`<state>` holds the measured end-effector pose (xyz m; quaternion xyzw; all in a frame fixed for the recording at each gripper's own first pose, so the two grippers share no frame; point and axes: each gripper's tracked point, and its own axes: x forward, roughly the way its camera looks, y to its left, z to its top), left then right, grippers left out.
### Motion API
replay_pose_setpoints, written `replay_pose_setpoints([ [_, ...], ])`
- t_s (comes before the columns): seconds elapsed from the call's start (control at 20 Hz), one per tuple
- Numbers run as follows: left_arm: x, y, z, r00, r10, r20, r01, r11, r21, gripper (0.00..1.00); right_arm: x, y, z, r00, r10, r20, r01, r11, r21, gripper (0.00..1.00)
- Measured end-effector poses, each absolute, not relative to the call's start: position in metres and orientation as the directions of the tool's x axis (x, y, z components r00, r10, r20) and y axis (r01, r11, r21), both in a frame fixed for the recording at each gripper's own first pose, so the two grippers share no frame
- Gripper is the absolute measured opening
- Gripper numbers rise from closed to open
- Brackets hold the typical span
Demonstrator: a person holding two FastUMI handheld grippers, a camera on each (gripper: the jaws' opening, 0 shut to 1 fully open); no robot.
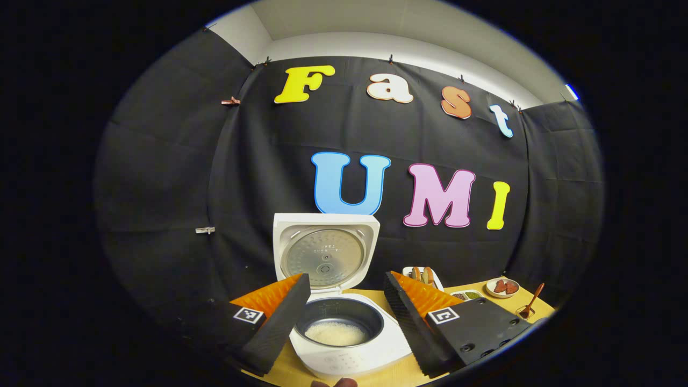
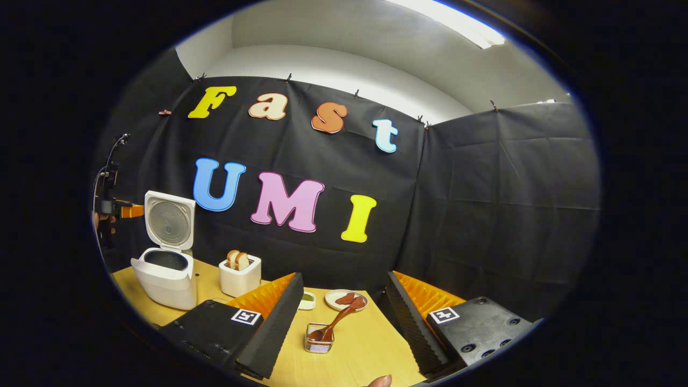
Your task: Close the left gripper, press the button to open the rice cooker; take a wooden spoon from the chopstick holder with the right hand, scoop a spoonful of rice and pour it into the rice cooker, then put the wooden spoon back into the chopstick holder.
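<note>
Wooden spoon stands in the chopstick holder dead ahead of my right gripper, handle leaning far-right; jaws wide open, empty. Rice cooker sits open, far left.

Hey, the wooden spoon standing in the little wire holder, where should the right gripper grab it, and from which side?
Grip the wooden spoon on its bare handle, above the wire chopstick holder. The handle leans up and away toward the small plate. The open right gripper already faces it, so probably come straight in from the near side, fingers astride the handle.
</note>
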<state>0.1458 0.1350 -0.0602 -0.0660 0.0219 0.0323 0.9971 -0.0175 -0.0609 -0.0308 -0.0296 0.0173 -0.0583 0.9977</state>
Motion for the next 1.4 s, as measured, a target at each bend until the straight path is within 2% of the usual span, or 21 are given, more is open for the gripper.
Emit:
replay_pose_setpoints([
  [0.3,0.084,0.093,-0.053,0.995,0.085,-0.061,-0.094,0.98,-0.177,0.95,0.016,-0.068,-0.097,0.986,0.036,-0.165,-0.033,0.999,0.019,0.97],
  [0.55,0.051,0.044,-0.054,0.991,0.098,-0.086,-0.105,0.991,-0.085,0.95,0.056,-0.084,-0.163,0.95,0.117,-0.29,-0.097,0.992,0.081,0.98],
  [0.8,0.04,-0.016,-0.054,0.993,0.06,-0.1,-0.067,0.996,-0.065,0.95,0.103,-0.099,-0.222,0.91,0.17,-0.378,-0.135,0.984,0.117,0.98],
  [1.25,0.026,-0.053,-0.076,0.975,0.103,-0.196,-0.116,0.992,-0.054,0.95,0.158,-0.093,-0.324,0.805,0.267,-0.53,-0.145,0.954,0.261,0.96],
  [1.35,0.023,-0.053,-0.082,0.969,0.114,-0.221,-0.125,0.991,-0.039,0.96,0.171,-0.083,-0.341,0.78,0.306,-0.545,-0.145,0.937,0.318,0.91],
  [1.4,0.021,-0.052,-0.084,0.966,0.117,-0.232,-0.13,0.991,-0.039,0.95,0.176,-0.077,-0.346,0.768,0.331,-0.549,-0.146,0.924,0.353,0.83],
])
